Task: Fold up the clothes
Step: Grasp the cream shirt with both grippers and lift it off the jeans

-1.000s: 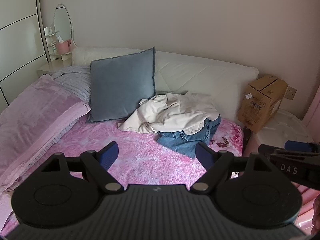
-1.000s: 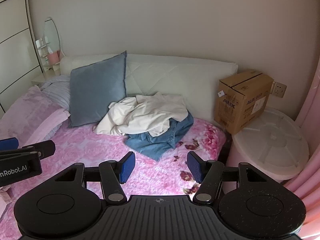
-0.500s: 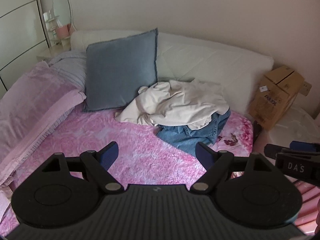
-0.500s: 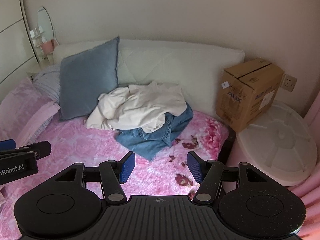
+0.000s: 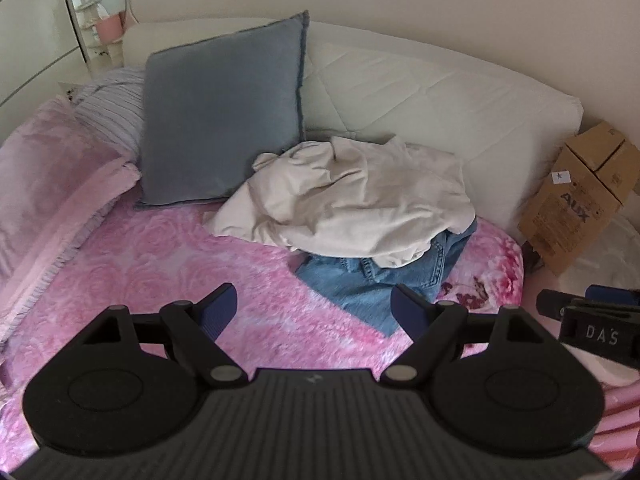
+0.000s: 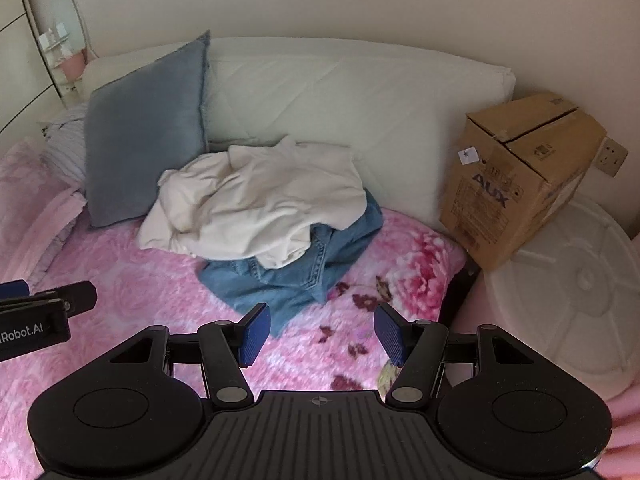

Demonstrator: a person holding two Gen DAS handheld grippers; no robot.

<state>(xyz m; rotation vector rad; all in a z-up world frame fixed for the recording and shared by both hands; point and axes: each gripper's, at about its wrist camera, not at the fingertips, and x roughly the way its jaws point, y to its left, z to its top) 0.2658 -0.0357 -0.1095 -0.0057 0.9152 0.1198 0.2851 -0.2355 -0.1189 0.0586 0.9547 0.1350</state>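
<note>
Both grippers are spread wide w/ nothing in them, hovering over the near part of the bed. Left gripper and right gripper both point at the clothes pile, which sits toward the far side of the bed, up against the white headboard cushion. Pile = crumpled cream top lying on top of a pair of jeans, w/ the jeans poking out on the near side. Grey-blue pillow is just left of it, touching the top's edge afaict.

What could go wrong imo: the two garments are stacked and tangled, so a pinch at the near edge could catch both layers and drag the jeans along w/ the top. Cream fabric is bunched, no clear hem or sleeve visible, so grabbing a random fold prob gives a lopsided lift. The bed's fuzzy pink cover might also get nipped if a gripper goes in too low.

View diffs: right wrist cam shows the whole cardboard box, the wall socket and the round white lid at far right; left cam clips those at its right edge. Left cam shows more of the pale pink blanket on the left.
</note>
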